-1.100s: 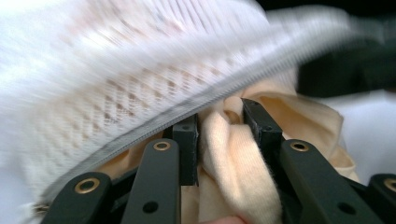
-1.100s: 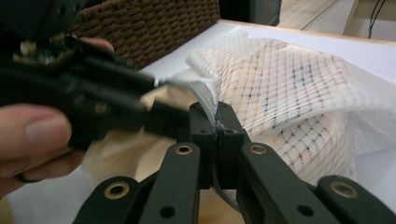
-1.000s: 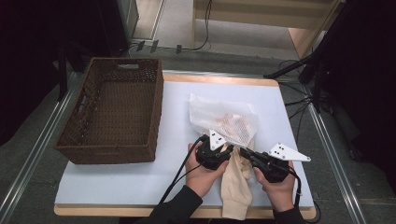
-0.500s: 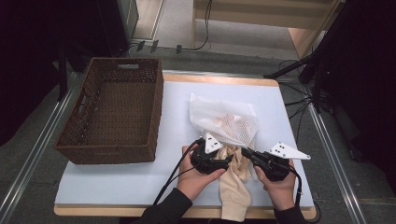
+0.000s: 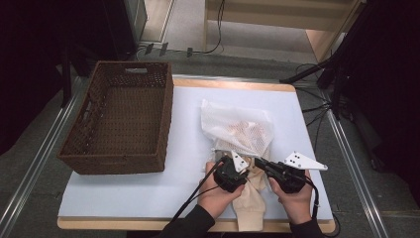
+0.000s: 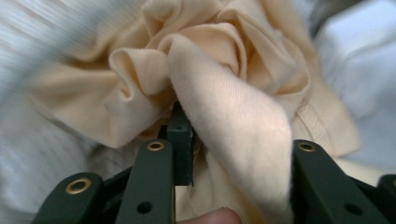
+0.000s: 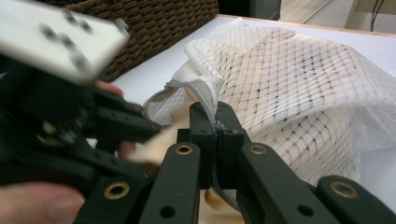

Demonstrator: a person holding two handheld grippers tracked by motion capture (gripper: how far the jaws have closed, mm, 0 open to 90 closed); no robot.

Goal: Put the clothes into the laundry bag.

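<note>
Garment half stuffed into mesh bag, near edge of counter (image 5: 163, 198)

Wicker basket (image 5: 119, 119) empty. Mesh bag (image 5: 237, 126) holds part of the beige garment (image 5: 250, 203); its tail trails outside. Right tongs (image 7: 217, 128) clenched on the bag's rim. Left tongs (image 6: 233, 140) just closing, a garment fold between them. Judged: midway, more stuffing left.

Black claws (image 5: 247, 171), brass screws, grey plates, black cables, dark sleeves.

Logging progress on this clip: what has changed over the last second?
The left claw opened, sank a little and has just been closing again on the beige garment, a fold between its jaws. The right claw stays shut on the mesh laundry bag edge. The wicker basket is unmoved.
</note>
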